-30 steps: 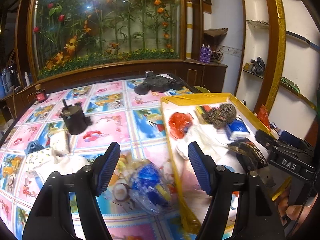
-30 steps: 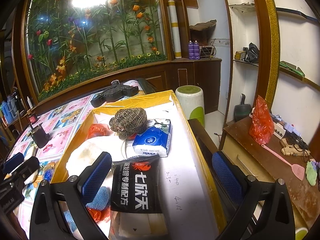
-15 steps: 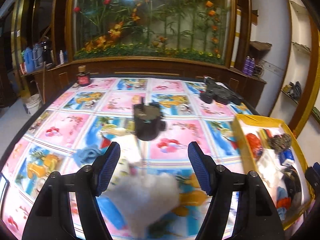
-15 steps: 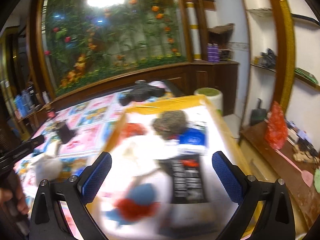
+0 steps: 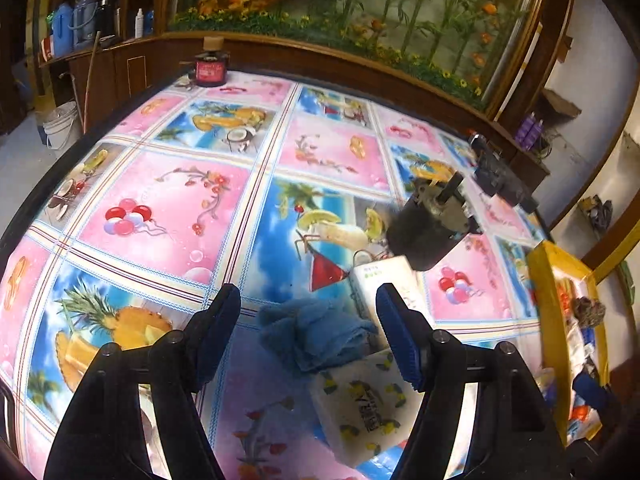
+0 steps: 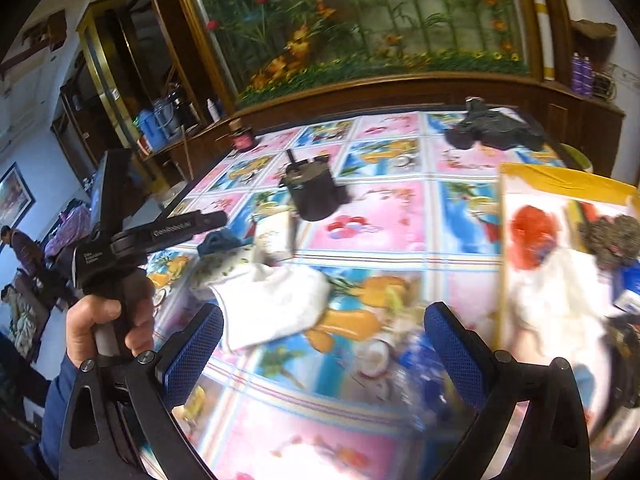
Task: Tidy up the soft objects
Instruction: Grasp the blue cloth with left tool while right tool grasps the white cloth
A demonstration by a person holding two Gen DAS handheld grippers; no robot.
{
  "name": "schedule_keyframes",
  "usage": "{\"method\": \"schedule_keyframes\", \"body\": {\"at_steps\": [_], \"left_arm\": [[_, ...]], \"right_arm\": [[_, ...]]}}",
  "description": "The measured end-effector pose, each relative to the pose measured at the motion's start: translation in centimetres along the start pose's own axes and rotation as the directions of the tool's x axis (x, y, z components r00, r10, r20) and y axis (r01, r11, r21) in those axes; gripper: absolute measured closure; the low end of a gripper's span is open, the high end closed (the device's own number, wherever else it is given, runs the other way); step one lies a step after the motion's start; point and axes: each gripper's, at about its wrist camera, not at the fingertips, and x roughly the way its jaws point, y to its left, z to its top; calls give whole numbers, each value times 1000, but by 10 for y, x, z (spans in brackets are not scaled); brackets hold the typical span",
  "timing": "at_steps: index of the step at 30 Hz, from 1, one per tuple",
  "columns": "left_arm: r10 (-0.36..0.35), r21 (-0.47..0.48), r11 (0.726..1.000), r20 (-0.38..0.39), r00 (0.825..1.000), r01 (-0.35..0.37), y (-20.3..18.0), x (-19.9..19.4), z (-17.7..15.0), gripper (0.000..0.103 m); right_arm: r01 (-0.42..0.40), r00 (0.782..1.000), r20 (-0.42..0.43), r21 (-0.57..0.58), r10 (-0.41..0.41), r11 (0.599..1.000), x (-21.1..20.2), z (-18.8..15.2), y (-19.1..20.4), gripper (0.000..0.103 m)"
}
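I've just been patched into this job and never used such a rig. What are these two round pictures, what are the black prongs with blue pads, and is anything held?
There is no robot: a person carries a hand-held gripper in each hand, each with a fisheye camera looking along its two fingers. One picture is from the left hand-held gripper, open above a blue cloth and tissue packs on the patterned tablecloth. The other is from the right hand-held gripper, open and empty, near a white cloth. A yellow-edged tray already holds soft things. Nothing is held.
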Motion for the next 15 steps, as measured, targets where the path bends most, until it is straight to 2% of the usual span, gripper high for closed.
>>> {"method": "schedule_keyframes", "body": {"at_steps": [3,4,5,10,12,15], "left_arm": [[91,51,995,-46,995,-89,-4,15,-4,34],[98,58,994,-71,993,-94,-3,19,-6,44],[92,58,994,-89,992,-87,-3,21,-7,61],[115,17,993,-51,992,-115,11,7,-4,62],[94,-22,995,-31,995,-95,18,0,-1,62],[113,-41,993,15,993,-112,21,-12,1,62]], "right_arm": [[-31,999,-23,9,31,999,26,17,11,1],[-35,999,-30,15,35,999,35,22,14,1],[-37,999,-39,22,38,999,44,26,15,1],[-57,994,-89,60,62,997,80,40,12,1],[-55,993,-98,49,59,997,85,37,12,1],[-75,989,-124,40,80,996,95,29,14,1]]}}
